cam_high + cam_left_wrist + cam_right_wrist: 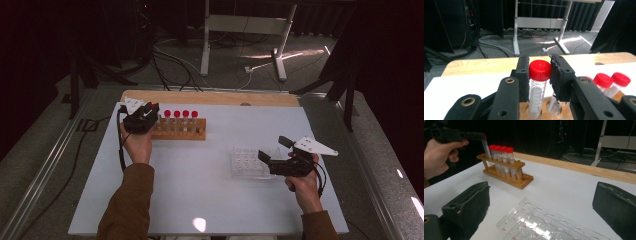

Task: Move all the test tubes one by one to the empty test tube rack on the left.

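White tabletop under a dark room sets the scene, with a wooden strip along its far edge. At the left end of the wooden rack (179,129) stands the red-capped tube (539,85), its foot in a rack hole by the look of the left gripper view, with the left gripper (539,75) clenched on it just under the cap — pads pressed to both sides. Four more capped tubes (180,120) stand in a row just beside it. The risk, as I judge it, is a pull that is not straight up: the tube could bind in its hole and drag or tip the rack, or knock its near neighbour. A grip on the cap alone might also slip. Well apart, toward the right side of the table, the right gripper (541,202) hangs released, jaws wide, above the clear well plate (549,223) — a careless drop there could shove the light plate across the table.
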`<state>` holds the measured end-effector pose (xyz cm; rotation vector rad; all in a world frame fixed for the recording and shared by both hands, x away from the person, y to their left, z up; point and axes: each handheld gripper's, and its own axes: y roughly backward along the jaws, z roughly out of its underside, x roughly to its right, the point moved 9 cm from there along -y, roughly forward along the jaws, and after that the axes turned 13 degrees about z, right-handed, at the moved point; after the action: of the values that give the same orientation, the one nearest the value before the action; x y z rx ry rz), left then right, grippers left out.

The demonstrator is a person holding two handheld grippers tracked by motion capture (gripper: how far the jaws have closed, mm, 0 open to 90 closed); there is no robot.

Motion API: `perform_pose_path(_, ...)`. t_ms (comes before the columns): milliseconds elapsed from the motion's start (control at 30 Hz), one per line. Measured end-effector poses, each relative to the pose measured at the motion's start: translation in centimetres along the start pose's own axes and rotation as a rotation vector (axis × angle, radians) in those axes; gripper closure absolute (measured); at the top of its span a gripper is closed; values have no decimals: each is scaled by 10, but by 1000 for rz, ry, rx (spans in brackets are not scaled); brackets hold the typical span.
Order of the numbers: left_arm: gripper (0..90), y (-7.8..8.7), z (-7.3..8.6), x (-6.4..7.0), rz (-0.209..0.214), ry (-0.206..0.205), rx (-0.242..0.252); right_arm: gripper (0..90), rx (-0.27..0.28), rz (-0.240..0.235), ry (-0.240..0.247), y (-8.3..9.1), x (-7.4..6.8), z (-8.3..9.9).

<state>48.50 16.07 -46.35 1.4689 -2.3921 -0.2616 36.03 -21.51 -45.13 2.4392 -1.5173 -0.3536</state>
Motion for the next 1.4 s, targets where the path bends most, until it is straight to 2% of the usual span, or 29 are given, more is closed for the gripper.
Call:
perform_pose_path(200,708,-3,13,-3,-12,-5,-31,11,2,-1,2,0,0,0)
perform_pose_path(633,695,-5,24,-4,-13,-4,-49,11,2,-3,1,1,0,0)
perform_pose_path(767,509,0,21,-3,16,35,-27,11,9,-5,2,2,0,0)
perform_pose_path(833,401,6,19,-2,34,51,-18,11,12,-8,3,2,0,0)
perform_pose_path(933,262,18,14,3,52,30,-11,11,15,-6,4,2,0,2)
perform_pose_path(1033,173,36,12,9,85,12,-13,11,15,-5,11,2,-1,5)
perform_pose_path(1200,98,71,15,19,146,-27,-20,11,34,-4,22,5,-1,8)
perform_pose_path(1300,50,92,23,25,168,-35,-14,12,53,7,38,8,-1,11)
perform_pose_path(1400,21,109,33,31,171,-59,-16,12,62,7,42,9,-1,15)
